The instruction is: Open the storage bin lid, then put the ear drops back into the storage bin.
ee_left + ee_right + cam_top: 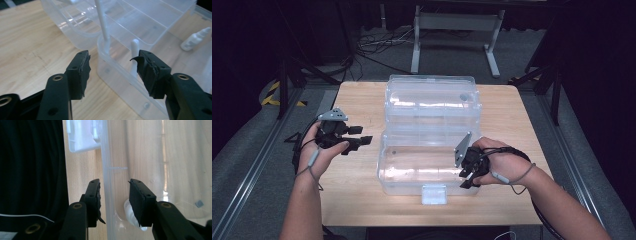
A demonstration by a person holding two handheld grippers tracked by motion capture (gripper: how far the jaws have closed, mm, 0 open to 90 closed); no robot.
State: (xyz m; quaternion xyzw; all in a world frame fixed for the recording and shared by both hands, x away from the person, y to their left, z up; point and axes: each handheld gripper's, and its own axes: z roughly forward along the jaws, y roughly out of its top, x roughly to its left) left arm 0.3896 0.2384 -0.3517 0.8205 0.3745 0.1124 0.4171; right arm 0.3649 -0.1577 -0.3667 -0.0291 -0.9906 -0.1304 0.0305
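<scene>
Left gripper (pixel 358 140) is hovering over the table's (pixel 357 100) left half, just beside the clear box's (pixel 412 175) left wall, held in the left hand (pixel 319 150). Jaws standing apart, nothing between the pads, released. In the left gripper view the jaws are framing the box corner from outside without touching it; pad rubber looks torn and ragged. Past the corner, a white post (pixel 103 22) is rising out of frame, its top cut off, and a small white bottle (pixel 193 40) is lying seen through the plastic, blurred, so which compartment cannot be told.

Clear box is sitting at the table's middle, lid (pixel 432 97) swung open toward the far edge, base reaching toward the near edge with its white latch (pixel 434 194) at the front. Walls are see-through and glaring, so the contents are hard to make out from above.

Right gripper (pixel 469 179) is sitting at the box's near right corner, in the right hand (pixel 504 165). In the right gripper view its jaws are straddling the box wall (pixel 110 195), one outside, one inside, with gaps showing at both pads: not clamped, released. A white object behind the inside jaw is mostly hidden. Dark area at that view's left is too dim to identify.
</scene>
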